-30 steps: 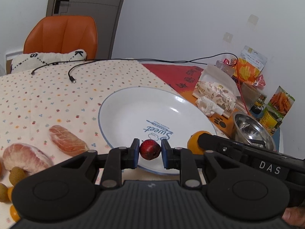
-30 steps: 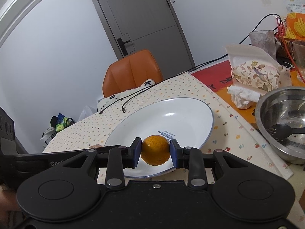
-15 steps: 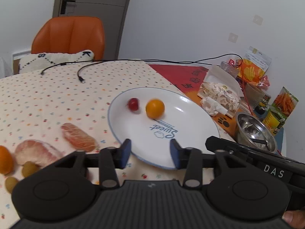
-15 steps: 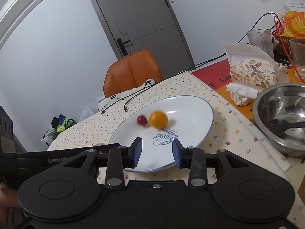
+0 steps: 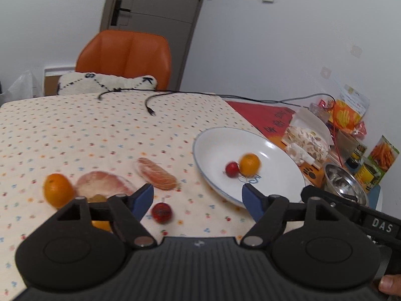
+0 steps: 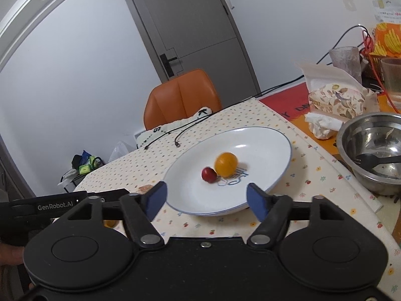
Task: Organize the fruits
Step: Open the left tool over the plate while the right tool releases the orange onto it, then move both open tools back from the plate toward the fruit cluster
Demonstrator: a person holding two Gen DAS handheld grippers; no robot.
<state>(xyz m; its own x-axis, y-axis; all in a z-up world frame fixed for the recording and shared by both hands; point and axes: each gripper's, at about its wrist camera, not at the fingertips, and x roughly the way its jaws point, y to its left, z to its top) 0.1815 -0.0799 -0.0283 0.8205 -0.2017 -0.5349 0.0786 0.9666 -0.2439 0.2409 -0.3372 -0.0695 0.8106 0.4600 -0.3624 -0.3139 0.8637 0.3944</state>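
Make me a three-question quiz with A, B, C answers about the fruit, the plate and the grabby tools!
1. Where is the small red fruit that lies on the plate?
A. touching the orange
B. in the metal bowl
C. on the chair

2. How many fruits lie on the plate?
A. one
B. two
C. five

3. How is the left tool?
A. shut on an orange
B. shut, empty
C. open

Answers: 1 A, they sit side by side on the plate. 2 B, only those two. 3 C, its jaws stand wide apart, holding nothing.
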